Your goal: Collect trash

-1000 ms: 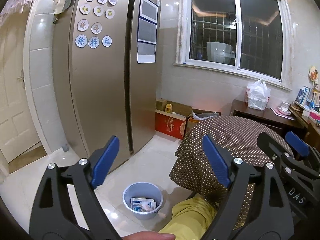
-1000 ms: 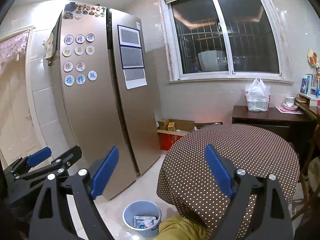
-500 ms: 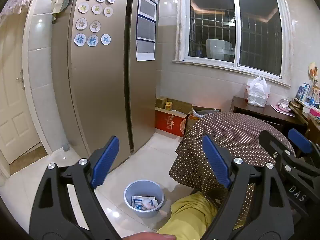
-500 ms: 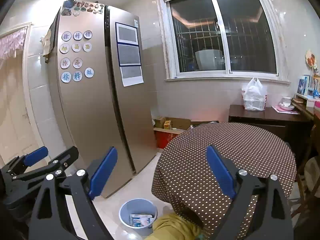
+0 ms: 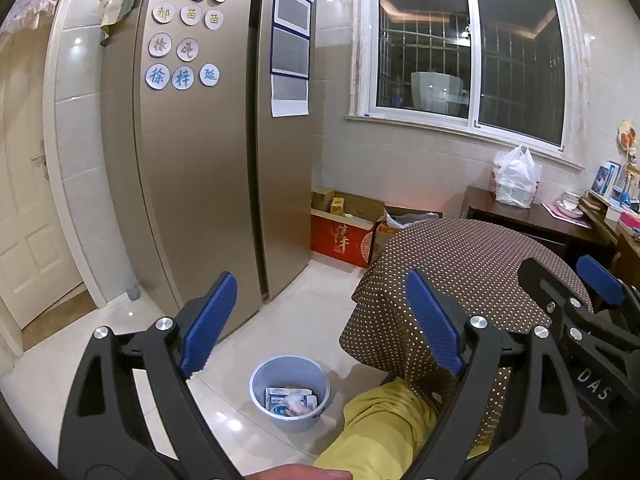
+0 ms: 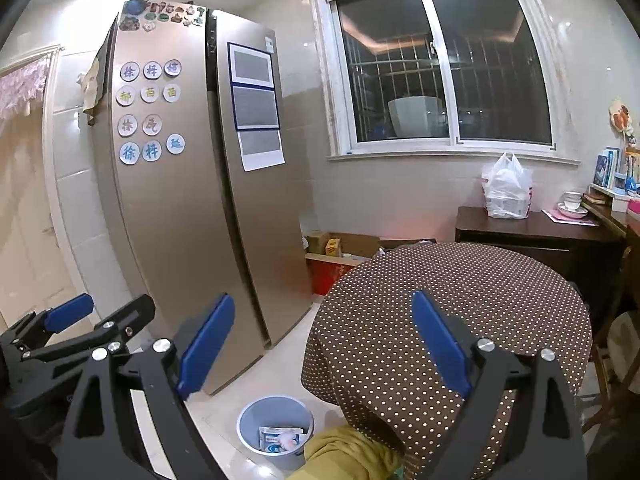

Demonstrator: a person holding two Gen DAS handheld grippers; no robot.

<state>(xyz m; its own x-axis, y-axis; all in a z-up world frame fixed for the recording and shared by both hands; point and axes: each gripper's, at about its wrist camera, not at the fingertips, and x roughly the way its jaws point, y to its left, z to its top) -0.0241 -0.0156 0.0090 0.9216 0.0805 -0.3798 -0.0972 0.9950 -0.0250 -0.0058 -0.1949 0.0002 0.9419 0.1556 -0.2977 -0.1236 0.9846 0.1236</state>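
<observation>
while both grippers gape: bare floor (image 5: 328, 308)

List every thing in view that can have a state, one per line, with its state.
left gripper: open, holding nothing
right gripper: open, holding nothing
trash bin: upright on the floor, holding boxes and scraps, not full
fridge: both doors shut
window: shut
white plastic bag: upright on the dark cabinet
door: shut
round table: covered by a dotted cloth
</observation>
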